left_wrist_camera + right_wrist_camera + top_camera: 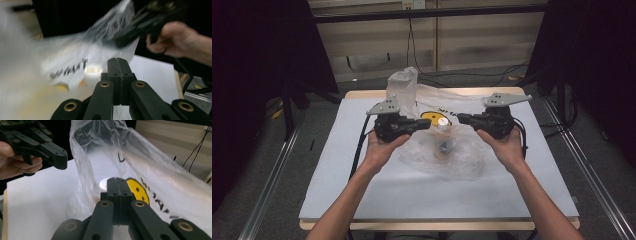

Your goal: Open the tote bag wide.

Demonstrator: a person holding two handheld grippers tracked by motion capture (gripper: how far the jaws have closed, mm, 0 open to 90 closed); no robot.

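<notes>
Lifting the plastic bag (432, 135) off the bench (362, 200), we have the left claw (428, 123) and right claw (460, 118) pressed together pinching its edges; the bottle (442, 123) is already inside.

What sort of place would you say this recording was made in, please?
Probably a lab recording bay: a white-topped table on a bare floor, dark curtains at both sides, and loose cables along the back wall.

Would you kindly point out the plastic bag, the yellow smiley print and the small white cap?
plastic bag (403, 82), high view, raised upper corner.
yellow smiley print (137, 190), right gripper view, face centre.
small white cap (442, 121), high view, its top.
</notes>
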